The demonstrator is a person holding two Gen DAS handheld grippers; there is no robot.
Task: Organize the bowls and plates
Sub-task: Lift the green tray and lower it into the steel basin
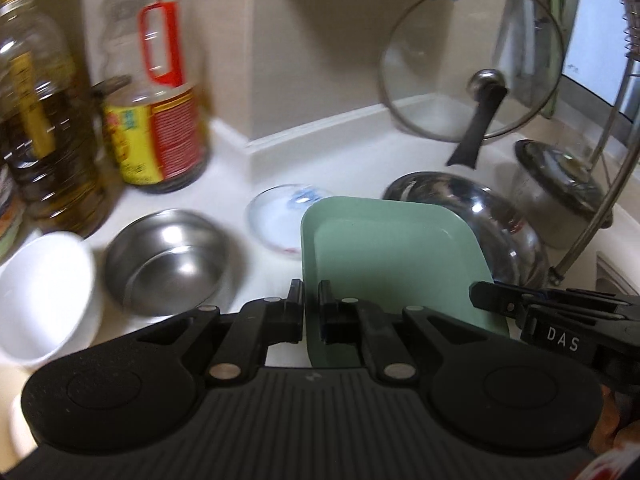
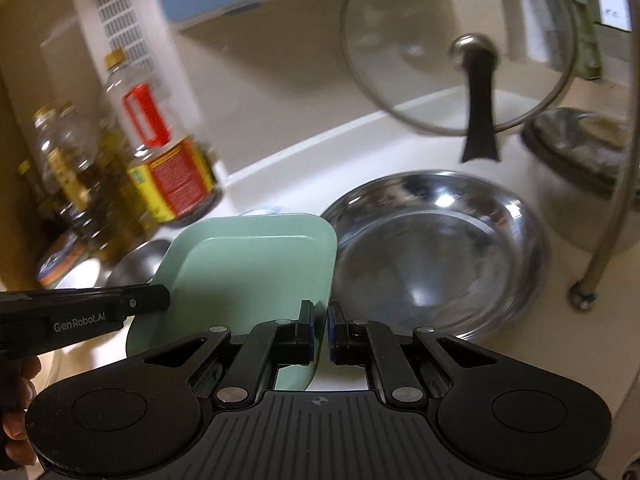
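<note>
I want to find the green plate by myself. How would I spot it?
Look at the white counter, between the small steel bowl and the big steel basin. The green plate is there, pinched on both edges by black claws. It's the only square, mint-coloured dish.

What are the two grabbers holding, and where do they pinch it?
Both hold the green square plate: left gripper on its near-left rim, right gripper on its near-right rim.

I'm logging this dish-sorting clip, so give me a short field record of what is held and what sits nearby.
held item: green square plate
left gripper: shut on the plate's left rim
right gripper: shut on the plate's right rim
plate pose: tilted, far edge raised
right of plate: large steel bowl
left of plate: small steel bowl, white bowl
behind plate: glass dish, glass lid
</note>
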